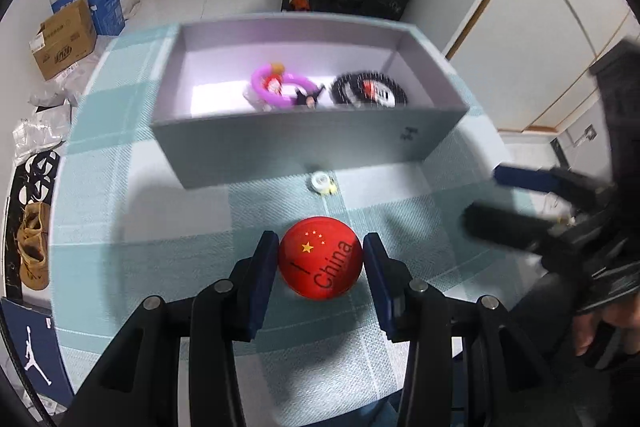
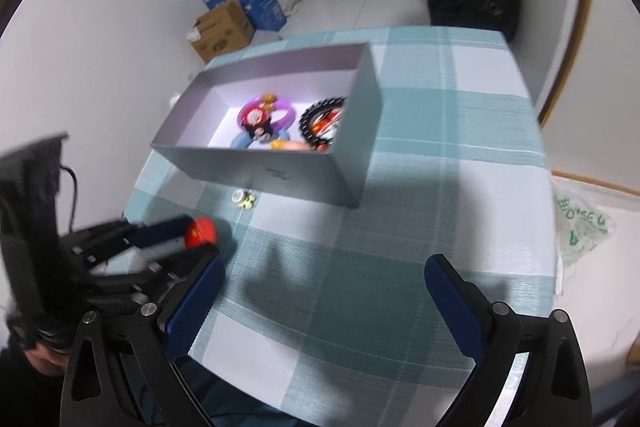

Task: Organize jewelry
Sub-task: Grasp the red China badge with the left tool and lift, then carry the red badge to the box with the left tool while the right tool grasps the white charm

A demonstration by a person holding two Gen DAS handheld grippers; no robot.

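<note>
The left claw (image 1: 320, 259) is clamped on a round red badge (image 1: 320, 258) printed with yellow stars and the word "China", its two blue pads pressing the badge's edges just above the bench (image 1: 132, 259), which wears a teal and white checked cloth. The right claw (image 2: 324, 311) hangs over bare cloth with its jaws wide apart and nothing between them. Beyond the badge stands an open grey box (image 1: 280, 151) holding a purple ring (image 1: 280, 83) with small charms and a black beaded bracelet (image 1: 368, 89). A small white and yellow trinket (image 1: 322, 183) lies on the cloth just in front of the box's near wall.
</note>
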